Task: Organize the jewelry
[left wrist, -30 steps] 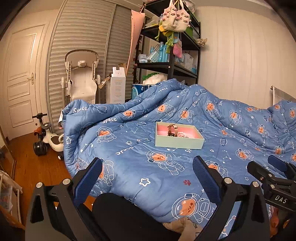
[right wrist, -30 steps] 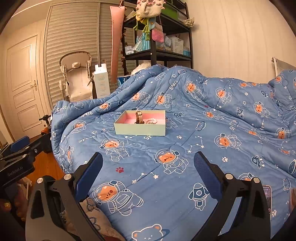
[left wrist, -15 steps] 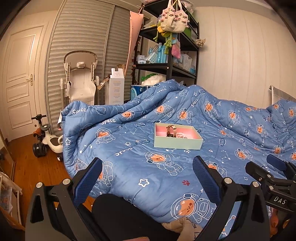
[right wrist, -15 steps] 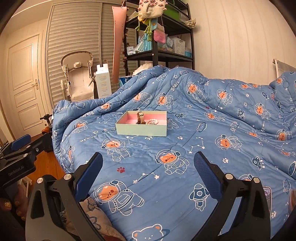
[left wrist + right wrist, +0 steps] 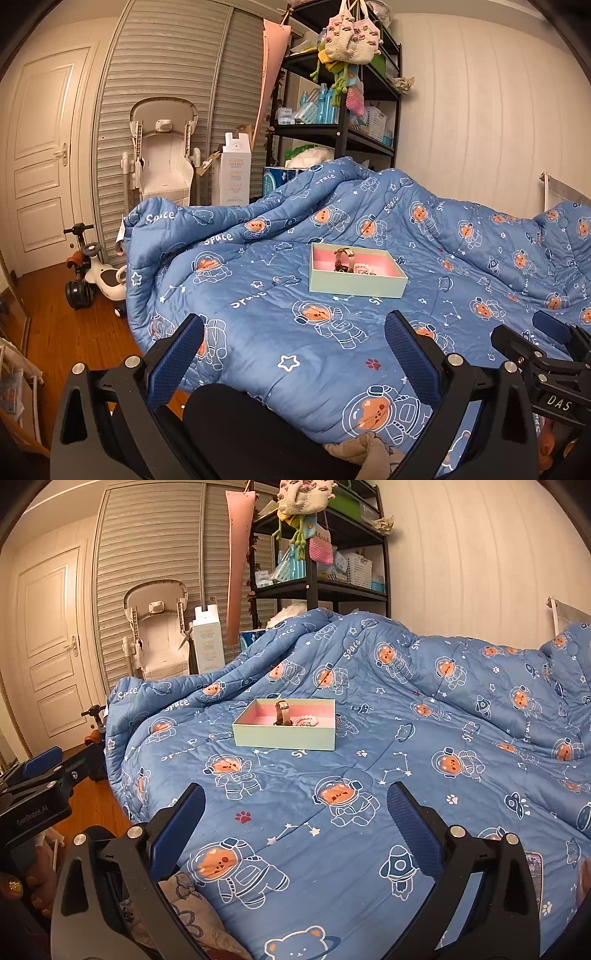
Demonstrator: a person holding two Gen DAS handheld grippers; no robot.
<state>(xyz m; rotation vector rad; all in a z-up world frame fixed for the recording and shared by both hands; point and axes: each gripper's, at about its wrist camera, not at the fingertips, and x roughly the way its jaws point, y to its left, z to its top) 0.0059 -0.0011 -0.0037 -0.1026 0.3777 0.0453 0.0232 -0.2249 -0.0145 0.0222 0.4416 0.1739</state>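
Observation:
A pale green box (image 5: 356, 284) with a pink inside sits on the blue quilt (image 5: 314, 354), also seen in the right wrist view (image 5: 284, 736). In it stands a watch (image 5: 343, 258) (image 5: 283, 712) beside a beaded bracelet (image 5: 365, 269) (image 5: 306, 720). My left gripper (image 5: 293, 354) is open and empty, low at the bed's near edge, well short of the box. My right gripper (image 5: 295, 823) is open and empty over the quilt, also short of the box. Each gripper shows at the edge of the other's view.
A black shelf unit (image 5: 340, 122) with hanging knit bags stands behind the bed. A white baby chair (image 5: 162, 162) and a tall white carton (image 5: 236, 173) stand by the louvred wardrobe. A ride-on toy (image 5: 94, 277) is on the wooden floor at left. A phone (image 5: 533, 878) lies at right.
Both views have shifted slightly; the box sits a little higher and nearer the middle. Both grippers stay open and empty.

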